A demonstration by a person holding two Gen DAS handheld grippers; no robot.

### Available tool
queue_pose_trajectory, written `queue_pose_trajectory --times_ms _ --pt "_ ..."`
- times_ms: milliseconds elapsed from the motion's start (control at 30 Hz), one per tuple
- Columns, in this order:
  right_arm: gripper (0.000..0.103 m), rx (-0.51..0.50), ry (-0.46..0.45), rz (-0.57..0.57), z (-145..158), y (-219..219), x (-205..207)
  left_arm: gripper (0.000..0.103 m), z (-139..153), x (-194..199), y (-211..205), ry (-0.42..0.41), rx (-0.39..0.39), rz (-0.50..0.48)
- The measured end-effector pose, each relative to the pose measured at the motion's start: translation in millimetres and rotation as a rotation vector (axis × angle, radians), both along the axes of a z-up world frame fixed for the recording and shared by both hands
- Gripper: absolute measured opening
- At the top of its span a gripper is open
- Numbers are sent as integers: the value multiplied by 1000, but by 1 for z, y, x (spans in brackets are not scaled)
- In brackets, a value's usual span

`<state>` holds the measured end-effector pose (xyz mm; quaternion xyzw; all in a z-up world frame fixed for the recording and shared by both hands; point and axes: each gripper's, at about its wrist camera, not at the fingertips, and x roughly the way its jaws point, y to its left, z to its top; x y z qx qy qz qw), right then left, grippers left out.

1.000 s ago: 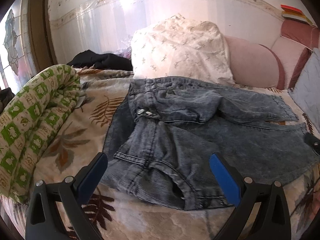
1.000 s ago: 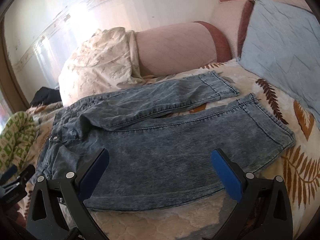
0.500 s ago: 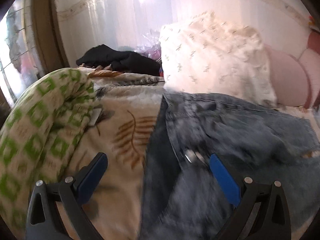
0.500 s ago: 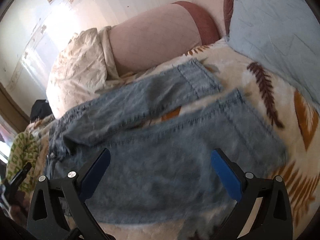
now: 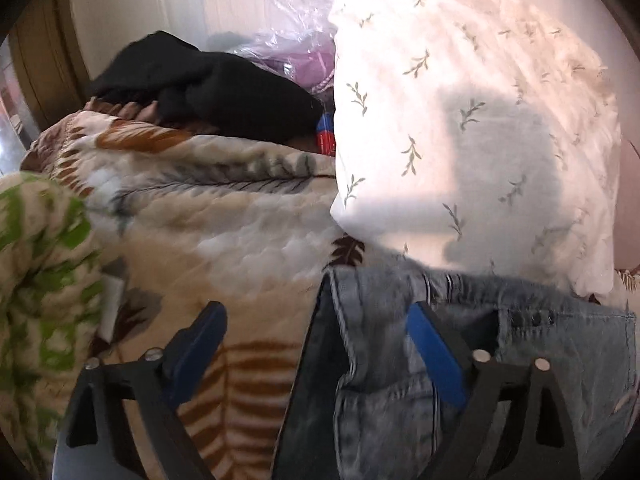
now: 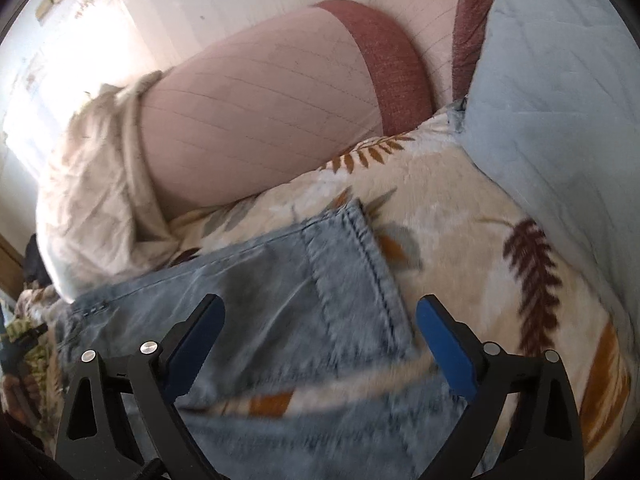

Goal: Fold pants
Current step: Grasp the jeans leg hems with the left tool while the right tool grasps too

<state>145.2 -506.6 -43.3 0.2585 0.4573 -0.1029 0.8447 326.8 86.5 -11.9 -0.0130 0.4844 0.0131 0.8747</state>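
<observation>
Faded blue jeans (image 5: 520, 344) lie spread on a leaf-patterned bedspread (image 5: 224, 216). In the left wrist view their waistband corner sits between the blue pads of my left gripper (image 5: 316, 316); its jaws are closing and the pads do not press the cloth. In the right wrist view the hem of the far leg (image 6: 352, 264) lies between the pads of my right gripper (image 6: 320, 312), whose jaws are also closing, with no grip on the denim. The near leg (image 6: 320, 440) shows blurred at the bottom.
A white leaf-print pillow (image 5: 472, 120) stands just behind the waistband. Black clothing (image 5: 208, 84) and a plastic bag (image 5: 296, 48) lie at the back. A green-patterned quilt (image 5: 36, 280) rolls up at the left. A pink bolster (image 6: 256, 116) and a light-blue cushion (image 6: 560, 92) border the hem.
Both grippers have swept forward over the bed: the left from the near hip to the far waistband corner, the right from the near leg to the far leg's hem. Both jaws narrowed slightly.
</observation>
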Motion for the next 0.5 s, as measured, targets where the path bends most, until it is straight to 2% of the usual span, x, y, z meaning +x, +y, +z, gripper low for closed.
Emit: queue_pose_trajectory --times_ms 67,133,267,300,367,433,500 --pt "89 20 16 -6 -9 -10 14 79 -8 12 -1 25 -19 5" --pt "88 25 22 -16 -16 -17 25 60 -18 19 -2 60 -68 6" --pt "83 21 39 -25 -27 -29 45 40 -33 29 -1 106 -151 21" --pt "83 14 39 -26 -28 -29 47 31 -34 30 -1 106 -188 19" --pt "81 -4 40 -23 -29 -30 53 25 -37 33 -2 106 -233 16" --pt "72 -14 47 -17 -31 -31 58 15 -37 34 -5 95 -234 12" --pt "68 -24 58 -7 -34 -32 62 10 -39 35 -7 92 -233 9"
